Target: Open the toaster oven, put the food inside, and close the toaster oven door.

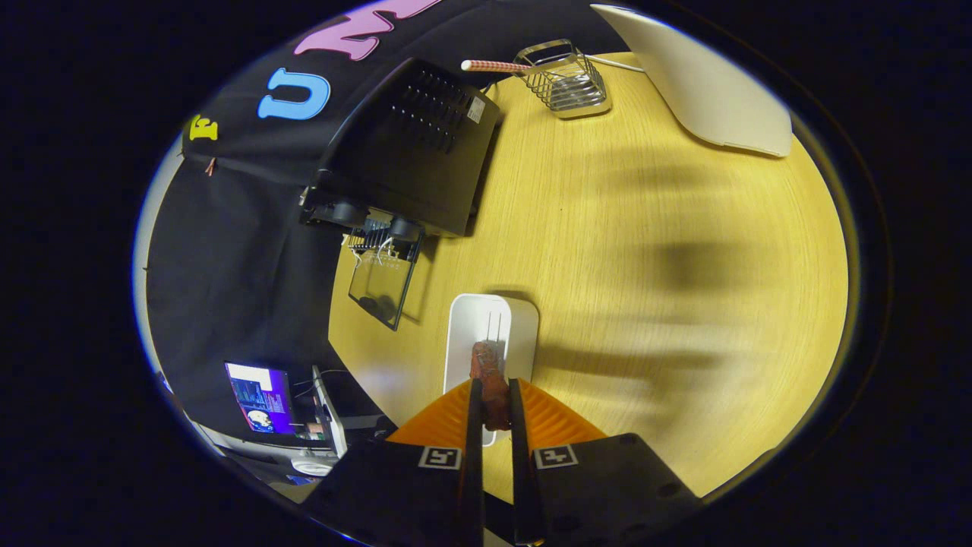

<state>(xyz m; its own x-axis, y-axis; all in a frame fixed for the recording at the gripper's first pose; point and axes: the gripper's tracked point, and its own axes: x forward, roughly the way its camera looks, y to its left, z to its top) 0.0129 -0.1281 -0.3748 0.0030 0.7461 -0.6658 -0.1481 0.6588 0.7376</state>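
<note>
**Gripper clamped on food over the white tray, oven door open**

The gripper has its two fingers drawn narrow, nearly parallel, with the piece of food pinched between them. Both fingers press on its sides. The food is reddish-brown and lumpy, probably meat, though the view is too coarse to say for sure. Its far end sticks out just past the fingertips.

Right under and just ahead of the fingers sits a white tray, rectangular with rounded corners, resting on the wooden table. The food overlaps the tray in the view; whether it touches the tray or hangs above it cannot be told.

Beyond the tray, further along the table, stands the black toaster oven, with vent slots on the panel facing the camera. Its glass door is swung open, hanging out from the front edge toward the tray, and a wire rack shows at the opening.

At the far end of the table is a wire basket with a striped straw resting against it. Beside that lies a large white object, partly cut off. A lit screen sits off the table's near edge.
</note>
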